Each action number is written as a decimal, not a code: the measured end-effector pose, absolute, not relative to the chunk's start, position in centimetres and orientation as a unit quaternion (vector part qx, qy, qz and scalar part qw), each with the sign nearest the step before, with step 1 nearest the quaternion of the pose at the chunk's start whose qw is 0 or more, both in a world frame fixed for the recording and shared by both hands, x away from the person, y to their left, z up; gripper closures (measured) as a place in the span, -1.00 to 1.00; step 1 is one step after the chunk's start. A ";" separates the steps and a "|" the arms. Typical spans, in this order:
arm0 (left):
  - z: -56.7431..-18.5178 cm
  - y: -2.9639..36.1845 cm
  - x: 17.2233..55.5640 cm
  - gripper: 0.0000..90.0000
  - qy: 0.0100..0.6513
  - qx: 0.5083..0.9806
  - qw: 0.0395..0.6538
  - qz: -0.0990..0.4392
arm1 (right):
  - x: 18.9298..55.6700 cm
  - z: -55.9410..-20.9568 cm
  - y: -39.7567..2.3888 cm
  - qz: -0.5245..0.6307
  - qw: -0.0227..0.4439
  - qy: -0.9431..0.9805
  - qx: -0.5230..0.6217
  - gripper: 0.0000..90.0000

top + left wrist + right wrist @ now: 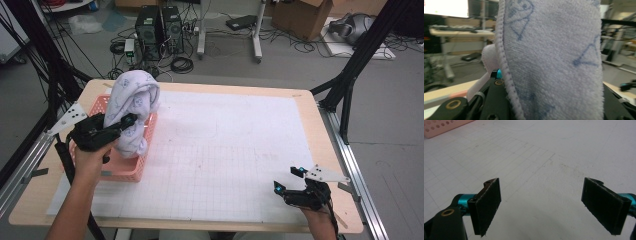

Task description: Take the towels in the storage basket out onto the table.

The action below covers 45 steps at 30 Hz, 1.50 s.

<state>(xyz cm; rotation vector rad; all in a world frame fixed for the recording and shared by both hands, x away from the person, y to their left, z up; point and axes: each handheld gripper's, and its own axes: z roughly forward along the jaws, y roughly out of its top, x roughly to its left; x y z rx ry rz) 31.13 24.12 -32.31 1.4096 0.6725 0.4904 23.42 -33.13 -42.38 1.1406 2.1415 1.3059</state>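
We've got the left gripper clamped on the towel, a pale lilac bundle w/ blue print, held up over the pink basket at the table's left end. In the left gripper view, towel sits betw. the jaws. Right gripper rests near the front right edge on the grid mat, jaws wide apart, nothing in them.

The towel is pale lilac terry cloth with a blue line pattern and a stitched edge (seen close in the left gripper view), bunched in a rounded hanging bundle, lifted above the pink basket at the table's left side.
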 end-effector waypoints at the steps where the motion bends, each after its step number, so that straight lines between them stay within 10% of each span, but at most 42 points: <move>1: -32.2 23.9 31.1 0.35 0.295 0.630 0.685 0.216 | 23.5 -42.4 -33.1 0.465 0.191 0.763 0.406 -0.67; 45: -19.9 16.2 31.6 0.36 0.126 0.677 0.698 0.194 | 23.5 -42.3 -33.1 0.470 0.188 0.764 0.400 -0.67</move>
